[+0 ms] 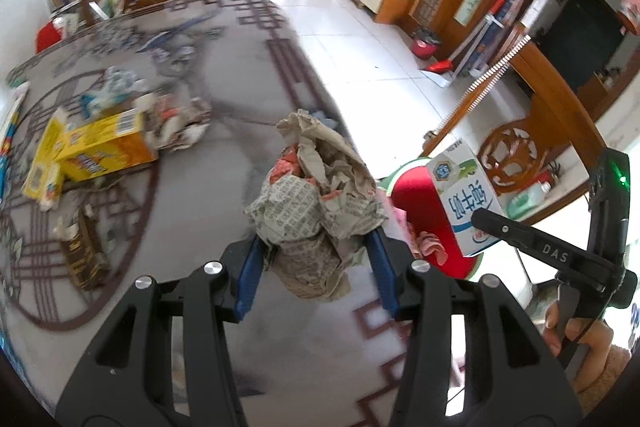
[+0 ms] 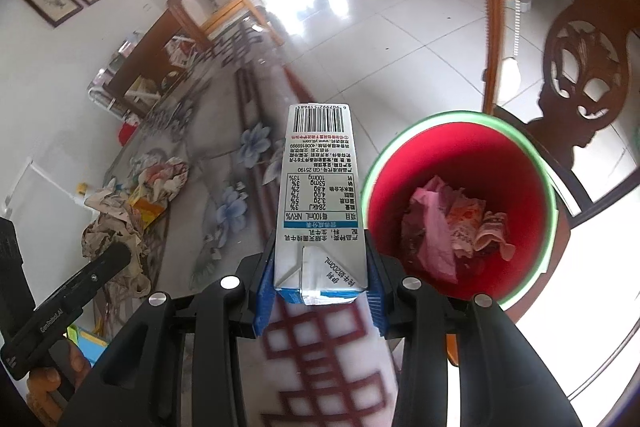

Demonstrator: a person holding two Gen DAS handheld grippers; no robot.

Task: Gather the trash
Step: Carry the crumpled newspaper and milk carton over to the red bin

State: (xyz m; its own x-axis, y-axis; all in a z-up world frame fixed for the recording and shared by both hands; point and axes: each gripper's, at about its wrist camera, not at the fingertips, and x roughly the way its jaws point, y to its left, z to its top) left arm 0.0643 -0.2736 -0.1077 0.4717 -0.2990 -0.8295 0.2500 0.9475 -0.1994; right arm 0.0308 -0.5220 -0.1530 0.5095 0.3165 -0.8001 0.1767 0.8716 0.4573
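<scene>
A crumpled newspaper wad [image 1: 320, 203] is pinched between the left gripper's [image 1: 316, 267] blue pads, above the desk's [image 1: 224, 163] right edge. A white-and-blue milk carton [image 2: 320, 203] lies lengthwise in the right gripper [image 2: 320, 291]. Beside the desk stands a red, green-rimmed bin [image 2: 460, 147] holding pink scraps [image 2: 456, 227].

A grey table [image 1: 224, 131] with a dark red fretwork border and painted blue flowers carried the litter. A yellow carton [image 1: 106, 147] lay on its side on the top. Touching the carton's far end sat a heap of crumpled paper [image 1: 176, 119]. Nearer the camera than the carton lay a dark brown box [image 1: 84, 251]. Beyond the carton's far side rested pale blue-and-white wrappers [image 1: 116, 85].
</scene>
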